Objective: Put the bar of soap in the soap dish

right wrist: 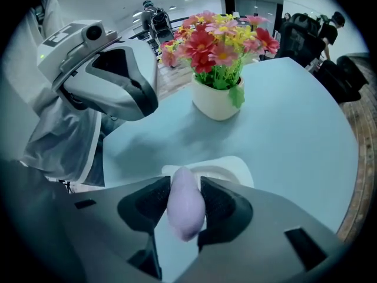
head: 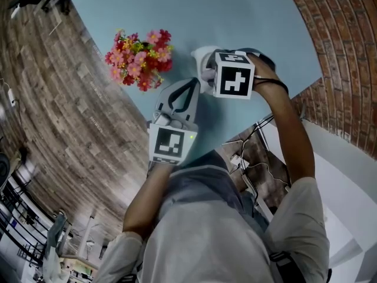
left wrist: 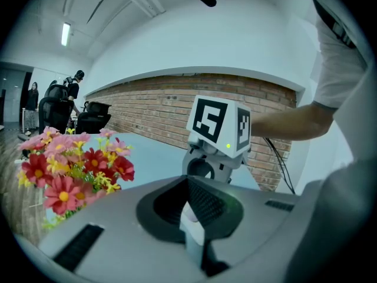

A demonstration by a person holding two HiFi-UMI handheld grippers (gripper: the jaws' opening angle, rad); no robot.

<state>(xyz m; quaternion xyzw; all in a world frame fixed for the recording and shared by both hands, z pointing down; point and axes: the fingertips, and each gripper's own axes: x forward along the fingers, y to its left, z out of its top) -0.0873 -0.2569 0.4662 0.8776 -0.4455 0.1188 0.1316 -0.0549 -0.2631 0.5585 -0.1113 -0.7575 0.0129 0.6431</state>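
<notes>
Right gripper (right wrist: pixel 185 184) is clamped on the bar of soap (right wrist: pixel 185 211), a smooth lilac oval pinched by its narrow sides. We see it hanging over the white soap dish (right wrist: pixel 235 168) on the pale blue surface (right wrist: pixel 294 122); whether soap and dish touch we cannot tell. Our left gripper (left wrist: pixel 191 214) has its jaws together with nothing held, and sits beside the right one, apart from the dish.

Our worry is the grip. The soap is rounded and probably slick, so it could squirt sideways out of the pads. If we let go off-centre, it could land on the rim and skid onto the surface. The dish looks light and nothing braces it, so a nudge may shift it. The potted flowers (right wrist: pixel 215 46) stand behind, clear of the path as we judge it.

We can read no brand or writing; the gripper cubes carry only black-and-white square markers.
</notes>
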